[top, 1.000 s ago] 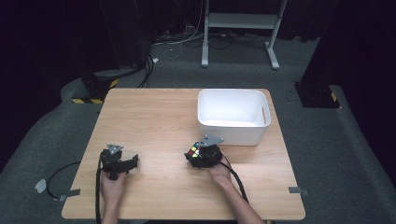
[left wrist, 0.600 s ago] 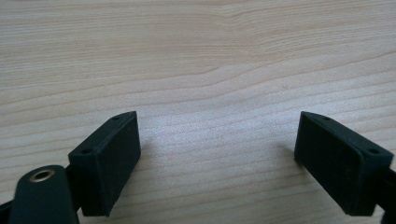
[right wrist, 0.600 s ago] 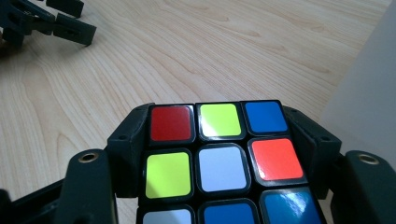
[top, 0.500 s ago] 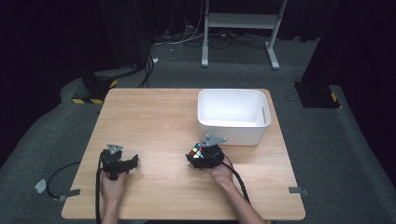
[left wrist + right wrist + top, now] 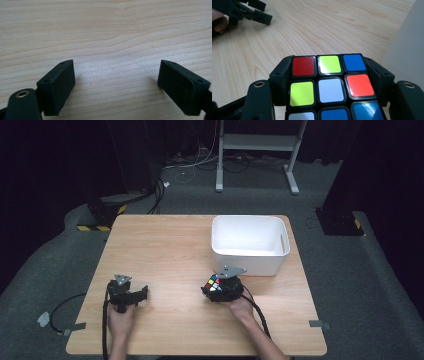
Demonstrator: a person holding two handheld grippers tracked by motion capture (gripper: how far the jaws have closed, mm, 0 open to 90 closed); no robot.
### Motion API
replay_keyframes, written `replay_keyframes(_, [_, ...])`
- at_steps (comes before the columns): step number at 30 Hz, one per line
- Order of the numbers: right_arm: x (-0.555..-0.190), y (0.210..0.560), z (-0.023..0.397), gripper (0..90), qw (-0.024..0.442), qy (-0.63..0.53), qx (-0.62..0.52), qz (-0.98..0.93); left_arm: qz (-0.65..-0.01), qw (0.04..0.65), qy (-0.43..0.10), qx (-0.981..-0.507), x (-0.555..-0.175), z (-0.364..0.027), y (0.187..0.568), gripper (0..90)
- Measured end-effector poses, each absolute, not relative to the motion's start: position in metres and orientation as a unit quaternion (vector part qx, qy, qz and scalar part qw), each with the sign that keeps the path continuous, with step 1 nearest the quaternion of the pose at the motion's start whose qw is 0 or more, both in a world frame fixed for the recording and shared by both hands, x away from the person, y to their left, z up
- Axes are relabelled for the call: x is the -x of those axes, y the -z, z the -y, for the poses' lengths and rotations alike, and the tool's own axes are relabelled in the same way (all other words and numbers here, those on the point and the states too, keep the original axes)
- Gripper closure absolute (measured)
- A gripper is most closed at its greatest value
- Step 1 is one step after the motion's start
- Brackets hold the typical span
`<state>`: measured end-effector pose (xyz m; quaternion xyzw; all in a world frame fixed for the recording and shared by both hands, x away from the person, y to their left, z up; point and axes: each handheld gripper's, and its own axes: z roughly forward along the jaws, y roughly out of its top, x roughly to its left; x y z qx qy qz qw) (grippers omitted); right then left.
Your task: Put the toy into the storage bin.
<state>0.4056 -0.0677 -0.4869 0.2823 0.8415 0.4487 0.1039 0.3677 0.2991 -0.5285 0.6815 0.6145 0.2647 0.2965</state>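
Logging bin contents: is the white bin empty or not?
Empty: the high view shows the bin with a bare white floor; the cube sits outside, in the right gripper.

A wooden desk [image 5: 165, 245] fills the middle of the frame, set on grey carpet. A white bin [image 5: 248, 245] stands right of centre on it. Just below the bin, the right gripper [image 5: 218, 287] holds a colour-tiled cube [image 5: 214, 283] — red, white, green and yellow tiles show. At lower left the left gripper [image 5: 142, 293] rests on the desk, well apart from the other (its cable trails off the desk's left edge). A white metal stand [image 5: 257, 142] sits at the top.
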Motion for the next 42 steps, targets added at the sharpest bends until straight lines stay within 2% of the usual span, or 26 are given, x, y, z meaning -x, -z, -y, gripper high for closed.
replay_keyframes(17, [-0.401, 0.481, 0.076, 33.3, 0.110, -0.446, -0.281, -0.843, -0.614, 0.296, -0.265, -0.682, -0.368, -0.299, 0.528, 14.6])
replay_keyframes(42, [-0.392, 0.453, 0.111, 33.4, 0.118, -0.444, -0.290, -0.839, -0.614, 0.296, -0.264, -0.682, -0.368, -0.299, 0.528, 14.6])
